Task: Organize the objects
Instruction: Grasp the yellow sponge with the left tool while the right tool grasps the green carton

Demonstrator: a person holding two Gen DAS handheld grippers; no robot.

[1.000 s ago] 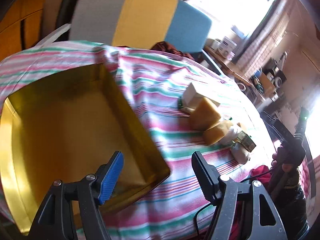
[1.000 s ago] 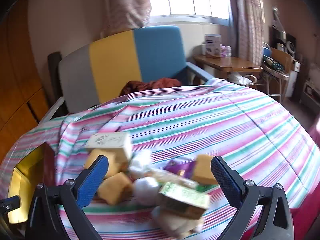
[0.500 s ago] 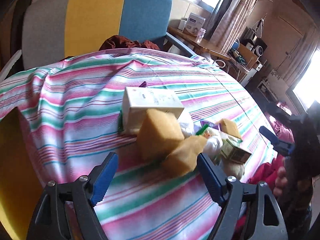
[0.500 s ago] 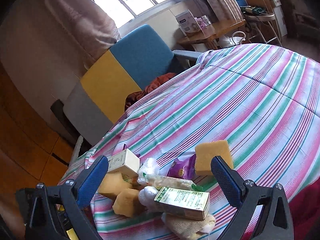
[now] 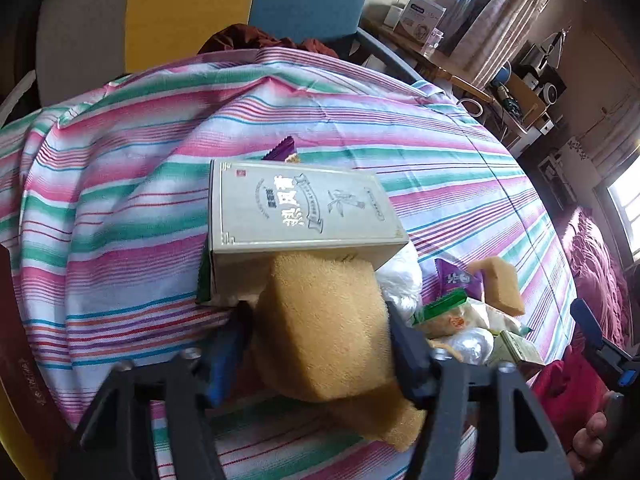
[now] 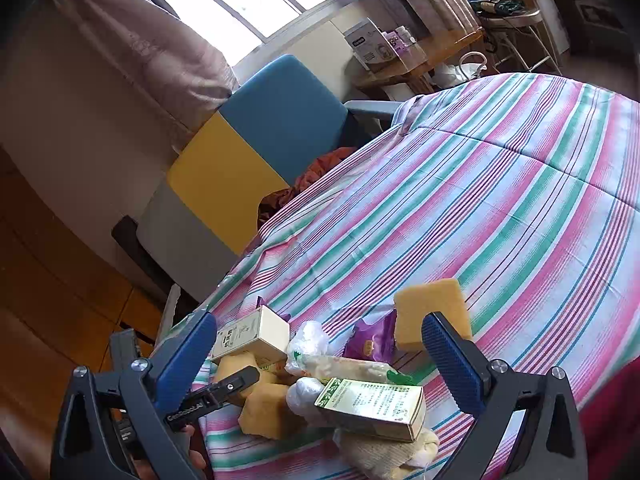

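A pile of objects lies on the striped tablecloth (image 5: 120,208). My left gripper (image 5: 320,344) has its fingers on both sides of a tan sponge (image 5: 324,324), in contact with it, in front of a grey tea box (image 5: 300,212). A second sponge (image 5: 376,416) lies just below it. My right gripper (image 6: 320,360) is open and empty above the pile: a green-and-gold box (image 6: 372,408), a clear wrapped packet (image 6: 340,364), a purple packet (image 6: 368,340), a tan sponge (image 6: 432,312), and the tea box (image 6: 252,332).
The gold tray's edge (image 5: 16,420) shows at the far left. A chair with grey, yellow and blue panels (image 5: 192,12) stands behind the table. A wooden side table with boxes (image 6: 404,60) stands by the window. The cloth's far right part is bare.
My left gripper has moved forward from over the gold tray to the pile, and its fingers have closed in around the tan sponge. My right gripper stays open, tilted over the pile.
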